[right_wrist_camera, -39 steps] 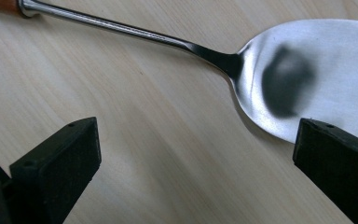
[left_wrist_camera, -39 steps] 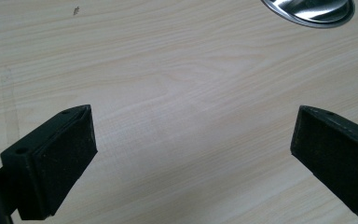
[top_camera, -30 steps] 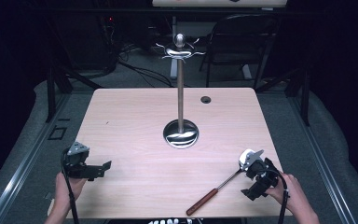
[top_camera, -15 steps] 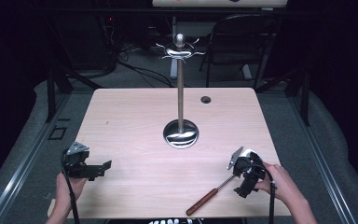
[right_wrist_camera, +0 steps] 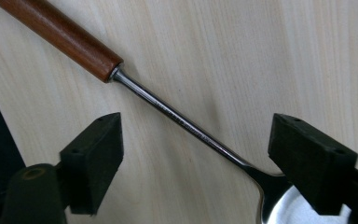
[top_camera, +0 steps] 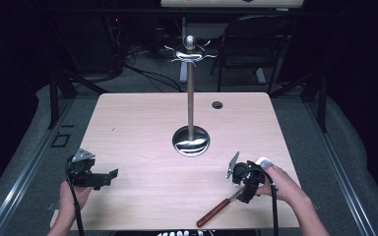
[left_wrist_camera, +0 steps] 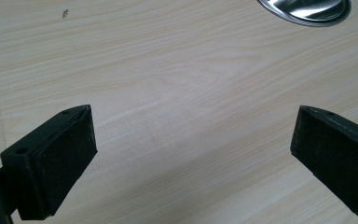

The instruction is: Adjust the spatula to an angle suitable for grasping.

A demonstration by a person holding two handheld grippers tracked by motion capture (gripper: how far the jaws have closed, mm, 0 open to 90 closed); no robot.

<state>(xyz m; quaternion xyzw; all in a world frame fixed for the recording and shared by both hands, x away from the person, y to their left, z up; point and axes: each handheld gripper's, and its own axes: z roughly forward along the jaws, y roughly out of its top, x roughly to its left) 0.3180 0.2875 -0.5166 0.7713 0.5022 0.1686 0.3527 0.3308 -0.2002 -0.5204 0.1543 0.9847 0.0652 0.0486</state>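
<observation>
A: Start at the right tool [right_wrist_camera: 193,154]. What's hard to make out?

B: In the right gripper view the ladle [right_wrist_camera: 177,119] is cut off at both ends: the brown wooden handle runs out at the top left, and the bowl is only a shiny sliver at the bottom edge, partly behind 1 jaw. In the high view the tool [top_camera: 246,184] and the hand [top_camera: 280,184] cover most of the ladle's middle.

A: And the jaws?

B: They've just been closing but stand well apart, 1 on each side of the thin metal shaft, neither pad touching it. The ladle [top_camera: 215,214] lies flat on the desk [top_camera: 142,123], handle toward the near edge.

A: The left tool [left_wrist_camera: 193,154]?

B: Jaws wide apart, nothing between them, above bare wood near the desk's left front [top_camera: 91,173]. Its view clips the stand's round base [left_wrist_camera: 307,10] at the top.

A: Farther out?

B: The stand [top_camera: 190,88] rises at mid-desk; its hooked top blurs into the dark background.
</observation>
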